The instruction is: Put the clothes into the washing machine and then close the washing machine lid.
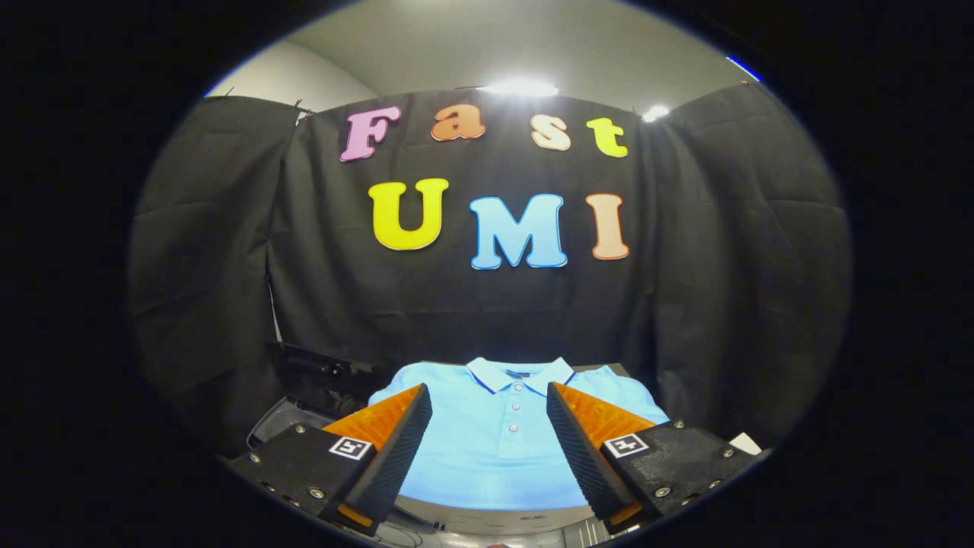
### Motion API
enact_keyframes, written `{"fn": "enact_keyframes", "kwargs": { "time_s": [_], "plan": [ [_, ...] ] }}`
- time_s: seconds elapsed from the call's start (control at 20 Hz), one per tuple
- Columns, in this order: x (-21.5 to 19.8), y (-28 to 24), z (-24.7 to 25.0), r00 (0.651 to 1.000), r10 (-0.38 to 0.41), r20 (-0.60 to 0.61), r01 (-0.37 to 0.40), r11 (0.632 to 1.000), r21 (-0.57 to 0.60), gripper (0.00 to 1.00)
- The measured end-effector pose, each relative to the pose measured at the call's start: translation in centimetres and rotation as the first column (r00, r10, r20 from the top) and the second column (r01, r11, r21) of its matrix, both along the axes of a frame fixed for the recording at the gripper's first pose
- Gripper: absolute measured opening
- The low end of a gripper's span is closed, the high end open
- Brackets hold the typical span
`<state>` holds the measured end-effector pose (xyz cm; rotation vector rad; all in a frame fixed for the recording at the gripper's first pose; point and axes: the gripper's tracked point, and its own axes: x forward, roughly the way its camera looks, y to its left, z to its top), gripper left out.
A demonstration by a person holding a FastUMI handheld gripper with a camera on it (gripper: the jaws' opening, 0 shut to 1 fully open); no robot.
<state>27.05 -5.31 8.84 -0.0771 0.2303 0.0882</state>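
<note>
The gripper [488, 415] hovered with its jaws wide open and holding nothing, because the light blue polo shirt [494, 449], spread flat on the surface in the lower middle of the frame, probably waited to be grasped.

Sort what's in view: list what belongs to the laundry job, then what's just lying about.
Job:
- light blue polo shirt, lying flat beyond the open gripper
- dark open-topped tub, left of the shirt, probably the washing machine

Lying about:
- small white item beside the right finger, unclear what
</note>
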Motion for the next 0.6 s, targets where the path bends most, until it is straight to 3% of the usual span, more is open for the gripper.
{"fn": "enact_keyframes", "kwargs": {
  "time_s": [0.4, 0.6],
  "plan": [
    [7.4, -0.5, -4.8, 0.981, -0.005, -0.194, -0.001, 0.999, -0.033, 0.95],
    [9.5, 0.0, -8.2, 0.953, 0.000, -0.303, -0.003, 1.000, -0.008, 0.95]
  ]
}}
